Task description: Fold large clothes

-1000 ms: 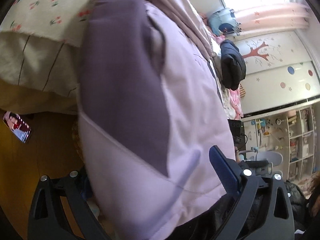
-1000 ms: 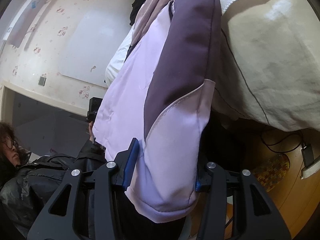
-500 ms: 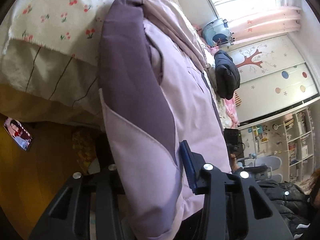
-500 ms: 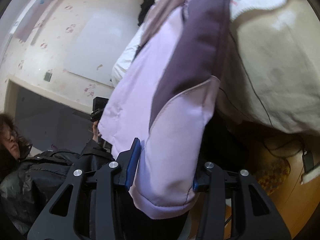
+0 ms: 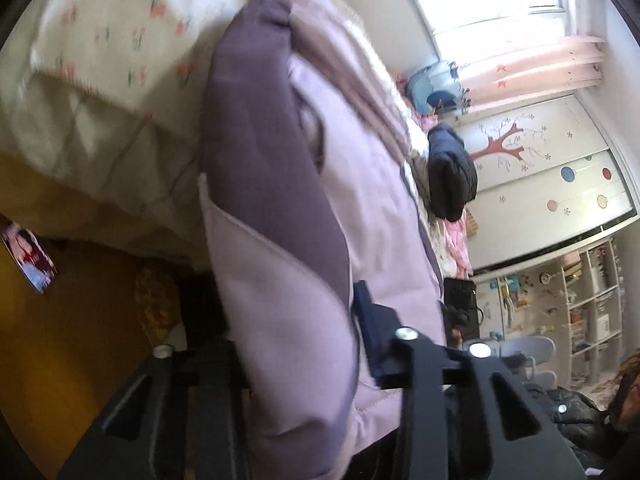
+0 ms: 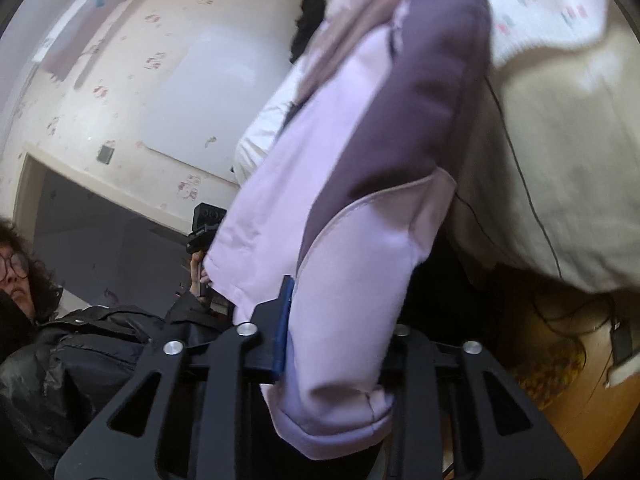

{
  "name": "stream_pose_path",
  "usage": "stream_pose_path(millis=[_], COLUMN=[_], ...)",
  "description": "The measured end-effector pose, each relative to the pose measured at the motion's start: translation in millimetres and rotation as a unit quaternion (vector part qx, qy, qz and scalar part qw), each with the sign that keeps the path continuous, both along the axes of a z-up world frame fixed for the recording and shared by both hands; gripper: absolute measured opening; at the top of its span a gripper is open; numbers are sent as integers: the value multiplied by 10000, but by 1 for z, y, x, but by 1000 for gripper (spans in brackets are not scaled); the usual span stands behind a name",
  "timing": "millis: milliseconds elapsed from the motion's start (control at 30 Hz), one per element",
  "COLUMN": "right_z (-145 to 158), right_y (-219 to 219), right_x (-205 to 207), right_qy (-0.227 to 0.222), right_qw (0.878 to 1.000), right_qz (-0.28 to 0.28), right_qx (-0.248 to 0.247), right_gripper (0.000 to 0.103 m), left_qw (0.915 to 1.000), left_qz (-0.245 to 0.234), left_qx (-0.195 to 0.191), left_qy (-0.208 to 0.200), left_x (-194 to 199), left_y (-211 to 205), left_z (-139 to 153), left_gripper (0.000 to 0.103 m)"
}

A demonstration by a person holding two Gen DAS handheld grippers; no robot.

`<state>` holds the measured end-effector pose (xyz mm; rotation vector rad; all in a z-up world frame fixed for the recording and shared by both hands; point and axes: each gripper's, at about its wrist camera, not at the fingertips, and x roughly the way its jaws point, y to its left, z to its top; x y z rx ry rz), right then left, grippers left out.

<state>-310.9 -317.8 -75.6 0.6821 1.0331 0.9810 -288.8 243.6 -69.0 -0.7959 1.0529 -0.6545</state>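
Note:
A padded jacket in pale lilac with dark purple panels (image 5: 304, 208) hangs over the edge of a bed. My left gripper (image 5: 296, 344) is shut on its lower hem at one corner; the blue pad of the right finger (image 5: 370, 320) presses into the fabric. The same jacket (image 6: 360, 200) fills the right wrist view. My right gripper (image 6: 340, 332) is shut on the other lilac corner, its blue left pad (image 6: 282, 320) against the cloth. The right-hand fingertip of each gripper pair is partly hidden by fabric.
The bed has a cherry-print sheet (image 5: 120, 28) and a beige quilted skirt (image 6: 560, 160). A dark garment (image 5: 452, 172) lies further along the bed. The wooden floor (image 5: 60, 340) holds a small mat (image 6: 548, 372). A person in a black coat (image 6: 80, 344) holds the grippers.
My left gripper closed from wide open onto the jacket hem. Both grippers moved back from the bed, lifting the hem; the right gripper stayed shut on its corner.

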Motion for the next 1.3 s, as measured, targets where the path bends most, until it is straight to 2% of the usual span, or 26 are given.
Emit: stream_pose_path(millis=[67,200,400,467,533,600,700,733,833,900,933,967,1000,1167,1300], right_z=[13,43,87,96,87,66,17,3,-19,-17,-14,-11,-5,24,36], right_y=[-2,-3,3,1,-1,-3,3,5,4,5,5,6,5,13,17], right_x=[-2,-2,-13,-21,-25,-27,-26,-27,-25,-24,-23,-22,-22,-26,-28], right_qy=[-215,-614,-1111,-1221,-1096,-742,25,235,440,292,216,107,-53,-483,-621], right_qw=[9997,9970,9915,9900,9926,9963,9995,9992,9983,9983,9985,9989,9994,9988,9980], right_qz=[-43,-137,-56,15,71,156,305,333,259,188,170,137,60,19,13], right_qx=[118,454,671,700,526,395,-71,-41,263,471,471,444,348,58,138], right_gripper=[23,22,22,22,22,23,37,44,47,47,42,27,23,19,19], left_qw=[9996,9975,9929,9911,9931,9964,9992,9994,9991,9986,9986,9988,9990,9999,9993], left_qz=[166,406,284,132,84,-21,-248,-320,-279,-230,-226,-203,-179,73,208], left_qx=[-21,-22,-119,6,78,97,113,44,-220,-335,-336,-324,-317,-24,-66], left_qy=[-212,-582,-1147,-1326,-1163,-838,-278,-136,241,337,343,314,277,-93,-293], left_x=[-3,-5,-12,-19,-18,-16,-19,-21,-21,-19,-18,-17,-18,-22,-25], left_y=[4,3,-21,-27,-22,-15,-3,1,7,7,6,5,4,9,15], left_z=[18,55,103,114,105,80,37,24,-9,-17,-18,-17,-14,10,24], left_gripper=[23,20,19,19,19,19,20,23,33,34,34,34,34,25,22])
